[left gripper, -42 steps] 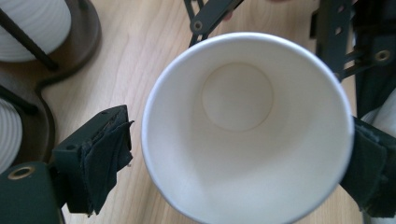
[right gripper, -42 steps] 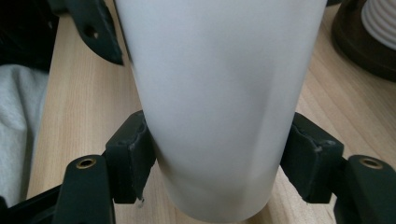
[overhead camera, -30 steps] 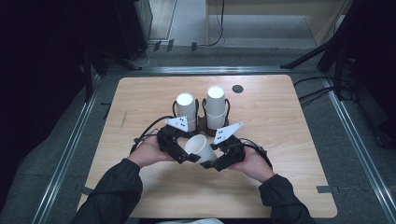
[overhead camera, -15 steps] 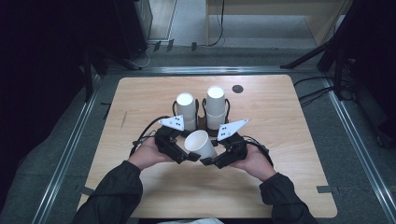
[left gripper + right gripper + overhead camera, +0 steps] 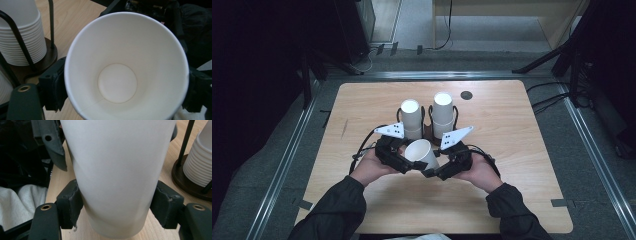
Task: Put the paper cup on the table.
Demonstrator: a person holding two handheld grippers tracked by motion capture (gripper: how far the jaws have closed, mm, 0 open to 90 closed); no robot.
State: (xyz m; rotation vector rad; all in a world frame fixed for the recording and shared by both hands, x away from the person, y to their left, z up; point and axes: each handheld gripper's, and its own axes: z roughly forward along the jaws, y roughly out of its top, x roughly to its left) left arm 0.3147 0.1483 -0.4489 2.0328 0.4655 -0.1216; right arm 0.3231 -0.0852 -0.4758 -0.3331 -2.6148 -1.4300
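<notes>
Cup has tipped a bit more toward the left gripper, both grippers' jaws pinching it, right gripper too, looks like a handover.

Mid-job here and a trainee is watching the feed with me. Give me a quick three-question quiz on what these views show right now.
1. True or false: the loose paper cup is empty.
2. Which gripper has its pads against the cup's wall? A) left gripper alone B) right gripper alone C) both
3. Fill in: the two cup stacks stand in a dark wire ____.

Key
1. True: the left gripper view shows a bare white bottom.
2. C: jaws flank the cup in each gripper view.
3. holder
</notes>
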